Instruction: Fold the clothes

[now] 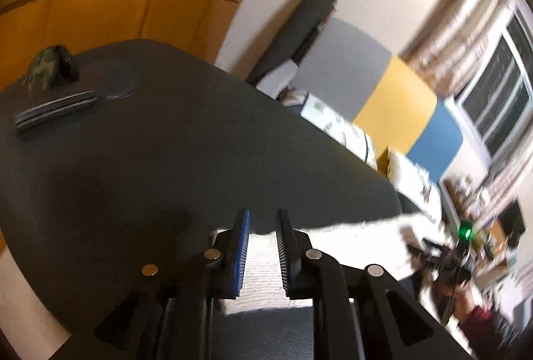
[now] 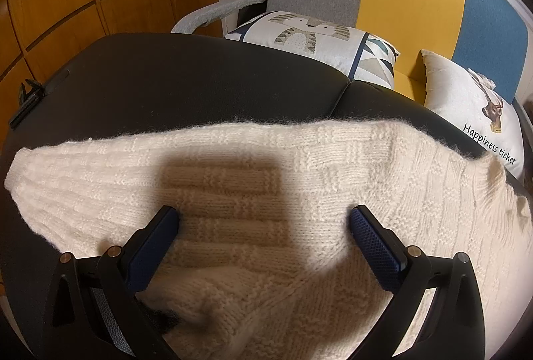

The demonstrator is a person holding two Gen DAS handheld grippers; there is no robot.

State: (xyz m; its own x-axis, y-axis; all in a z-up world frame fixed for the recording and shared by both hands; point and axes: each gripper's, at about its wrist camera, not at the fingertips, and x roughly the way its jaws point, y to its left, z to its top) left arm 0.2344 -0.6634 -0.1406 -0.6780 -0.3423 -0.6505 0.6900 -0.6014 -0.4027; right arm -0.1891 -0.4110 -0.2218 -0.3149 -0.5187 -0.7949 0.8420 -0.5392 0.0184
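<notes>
A: Where's the sweater [image 2: 299, 193]?
B: Cream knit on the black table [image 2: 166, 76], sleeve end toward the table's left edge, body off to the right. Partly laid over itself; can't say how many folds.
A: Claws?
B: Right gripper [image 2: 265, 226] spread wide over the knit, gripping nothing. Left gripper [image 1: 261, 246] has a narrow gap, nothing pinched, above the knit's edge.
A: Finished?
B: Doesn't look it: no compact stack.

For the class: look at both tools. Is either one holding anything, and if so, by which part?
Neither holds anything. The right tool is wide open over the cream knitted sweater; the left tool has its jaws apart above the sweater's edge, with nothing between them.
</notes>
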